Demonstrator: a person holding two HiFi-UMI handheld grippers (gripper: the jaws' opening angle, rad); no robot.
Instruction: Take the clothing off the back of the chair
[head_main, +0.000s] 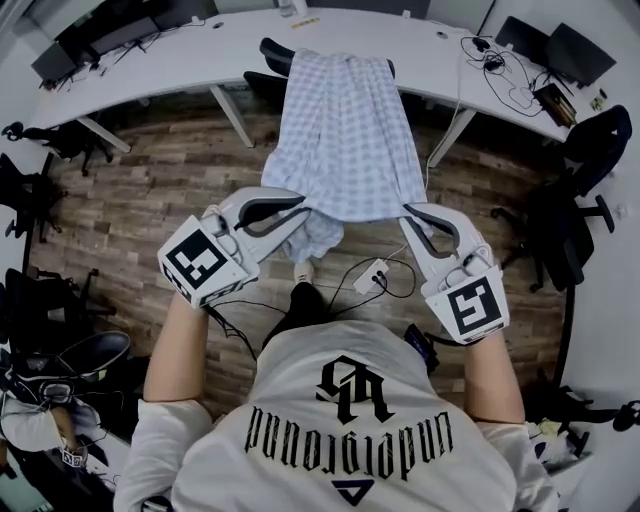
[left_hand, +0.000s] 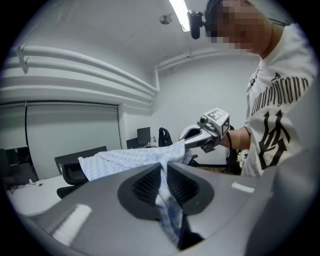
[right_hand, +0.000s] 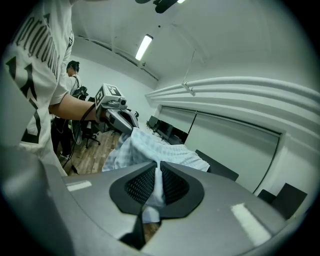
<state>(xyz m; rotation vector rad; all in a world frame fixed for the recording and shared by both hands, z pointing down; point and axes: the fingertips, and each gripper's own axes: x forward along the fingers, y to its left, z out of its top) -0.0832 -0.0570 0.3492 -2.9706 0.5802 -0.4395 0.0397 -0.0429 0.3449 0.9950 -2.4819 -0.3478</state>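
So, you have the clothing (head_main: 345, 130) (a pale blue checked garment) by its near edge. The left gripper (head_main: 303, 208) is clamped on the left corner and the right gripper (head_main: 410, 210) on the right corner. Each gripper view shows the ribbed pads pressed together with a fold of cloth pinched between them, and a short tail hangs below.

The cloth's long axis runs straight away from you. It goes from your two grippers across the wooden floor (head_main: 150, 190) to the chair (head_main: 272, 50), which stands against the white desk (head_main: 200, 60). The far end is draped over the top of the chair back, and the stretch between hangs almost flat in the air.

The two grippers sit side by side at about the same distance from the chair, so neither hand leads. The garment is spread between them at roughly its own width.

By my reading the lift-off is half made: the near end is free but the far end has not yet cleared the chair. The coming move probably calls for a pull along that axis, towards you and a little upward. With both hands level, the far end should slide over the top edge instead of dragging sideways. If one hand pulls ahead, the cloth may skew and catch on the chair's corner.
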